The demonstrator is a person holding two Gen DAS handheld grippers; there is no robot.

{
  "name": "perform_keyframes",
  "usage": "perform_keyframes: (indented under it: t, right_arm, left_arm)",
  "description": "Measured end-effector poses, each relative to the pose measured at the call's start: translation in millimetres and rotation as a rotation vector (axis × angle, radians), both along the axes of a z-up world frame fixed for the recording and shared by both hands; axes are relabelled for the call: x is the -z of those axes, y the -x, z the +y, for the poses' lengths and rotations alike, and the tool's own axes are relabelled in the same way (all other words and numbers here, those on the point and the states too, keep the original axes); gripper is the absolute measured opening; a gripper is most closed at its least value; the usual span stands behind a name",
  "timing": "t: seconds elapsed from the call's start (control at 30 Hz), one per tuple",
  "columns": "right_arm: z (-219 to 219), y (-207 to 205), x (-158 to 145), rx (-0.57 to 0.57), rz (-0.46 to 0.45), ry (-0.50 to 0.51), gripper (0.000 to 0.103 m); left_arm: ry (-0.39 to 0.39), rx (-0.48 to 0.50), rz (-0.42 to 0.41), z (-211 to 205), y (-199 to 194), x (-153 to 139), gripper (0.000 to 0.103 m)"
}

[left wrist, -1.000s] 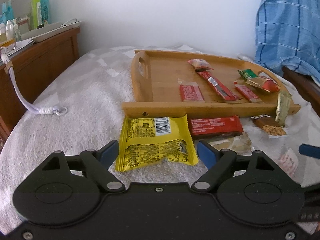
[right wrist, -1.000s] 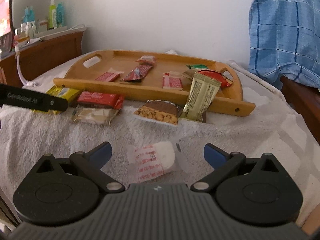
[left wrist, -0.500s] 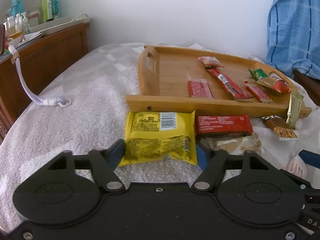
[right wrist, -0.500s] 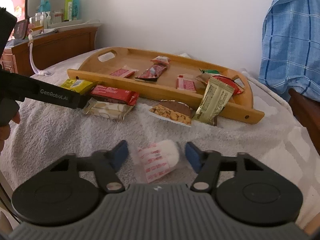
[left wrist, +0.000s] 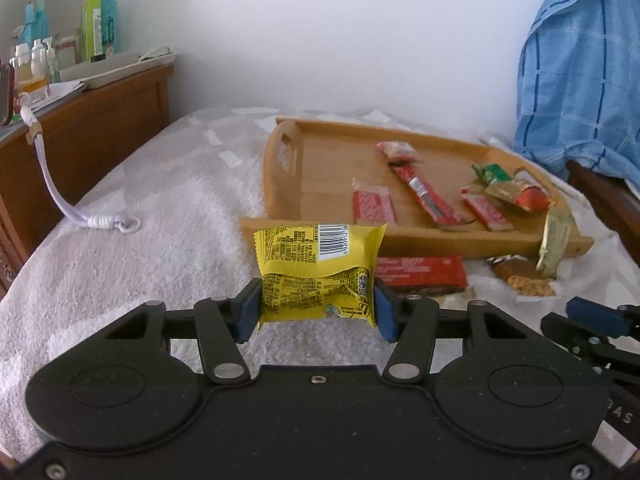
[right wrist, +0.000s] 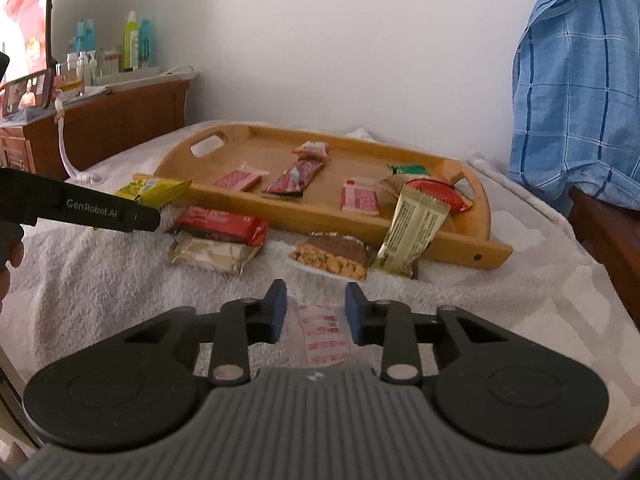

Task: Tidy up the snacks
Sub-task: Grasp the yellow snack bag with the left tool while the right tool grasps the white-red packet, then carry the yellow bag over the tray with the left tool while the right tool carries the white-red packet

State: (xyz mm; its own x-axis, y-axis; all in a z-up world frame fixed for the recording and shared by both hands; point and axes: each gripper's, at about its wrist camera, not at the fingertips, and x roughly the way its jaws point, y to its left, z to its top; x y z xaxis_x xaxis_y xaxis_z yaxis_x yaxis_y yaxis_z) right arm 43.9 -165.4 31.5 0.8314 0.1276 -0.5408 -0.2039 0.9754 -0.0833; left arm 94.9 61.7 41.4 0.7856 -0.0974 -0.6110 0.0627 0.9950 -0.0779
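Left wrist view: left hand-held gripper [left wrist: 316, 308] closing, pads pinching the yellow snack pack [left wrist: 320, 272], which is held near the wooden tray [left wrist: 420, 236] front rim. Red bar [left wrist: 420, 274] lies on the white bed cover [left wrist: 140, 240] right of it.

Right wrist view: right hand-held gripper [right wrist: 316, 308] squeezed on the clear red-print packet [right wrist: 322, 332], down on the bed cover, near side of the tray [right wrist: 400, 228].

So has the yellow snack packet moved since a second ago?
Yes. The yellow snack packet, pinched in the left tool, has lifted off the white towel; its top edge now overlaps the wooden tray's front rim.
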Motion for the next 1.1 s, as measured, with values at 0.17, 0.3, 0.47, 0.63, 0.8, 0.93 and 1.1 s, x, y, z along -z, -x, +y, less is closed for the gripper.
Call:
perform_keyframes:
  t: [0.17, 0.3, 0.47, 0.63, 0.8, 0.93, 1.1]
  right_arm:
    - [-1.2, 2.3, 1.4, -0.004, -0.001, 0.006, 0.051]
    - [-2.2, 5.7, 9.8, -0.015, 0.025, 0.02, 0.07]
    - [-5.2, 5.8, 18.6, -0.022, 0.079, 0.023, 0.077]
    - [-8.5, 9.6, 20.5, -0.041, 0.12, 0.016, 0.06]
    - [-16.3, 11.0, 11.4, -0.034, 0.129, -0.006, 0.042]
    - [-23.6, 8.2, -2.9, -0.007, 0.097, -0.016, 0.042]
    - [-38.5, -8.0, -28.2, 0.038, 0.042, -0.059, 0.042]
  left_arm:
    - [-0.004, 0.011, -0.018, -3.9, 3.0, -8.0, 0.054]
    - [-0.006, 0.01, -0.013, -4.9, 2.6, -8.7, 0.054]
    - [-0.006, 0.012, -0.005, -4.5, 2.5, -8.5, 0.054]
    - [0.001, 0.015, -0.002, -4.5, 1.7, -10.6, 0.054]
    - [-0.034, 0.018, -0.007, -11.5, -3.5, -21.5, 0.054]
    - [-0.032, 0.036, -0.023, -16.5, -12.3, -34.0, 0.054]
    - [-0.005, 0.061, -0.033, -21.4, -33.6, -51.3, 0.054]
